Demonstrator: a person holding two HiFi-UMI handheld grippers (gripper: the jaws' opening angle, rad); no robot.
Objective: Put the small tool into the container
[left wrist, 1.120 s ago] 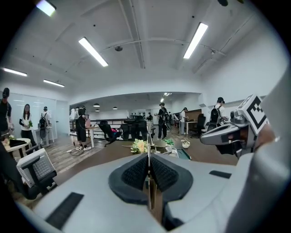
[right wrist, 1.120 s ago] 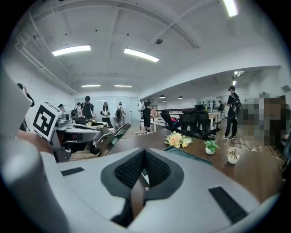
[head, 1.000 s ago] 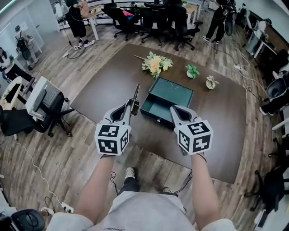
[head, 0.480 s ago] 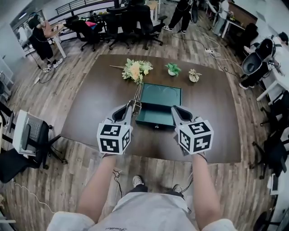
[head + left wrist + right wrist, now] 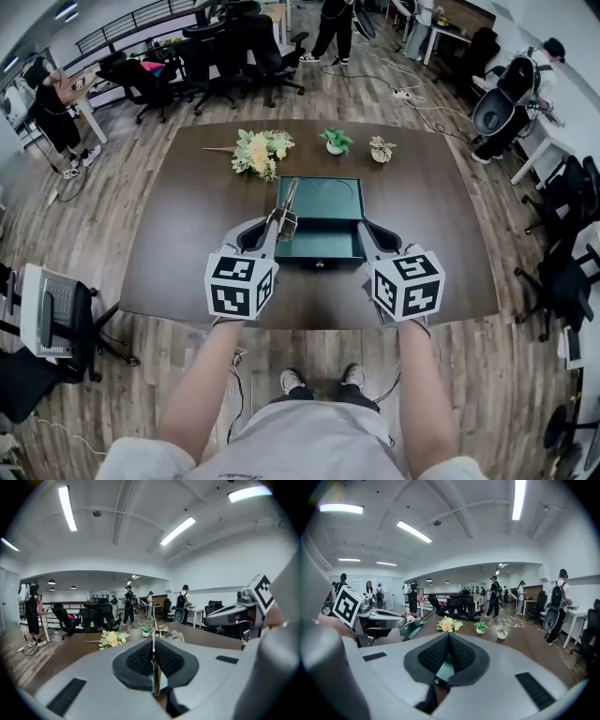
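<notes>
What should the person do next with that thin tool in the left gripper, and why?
Probably ease the left gripper a little forward and to the right before opening it. Its jaws are clamped on the small tool, which in the head view lies along the left edge of the open green container, not clearly over its inside. Released here, it might land on the table.

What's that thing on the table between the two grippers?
The open green box, the container. In the head view its near end sits between the left gripper, which holds the thin tool, and the right gripper.
</notes>
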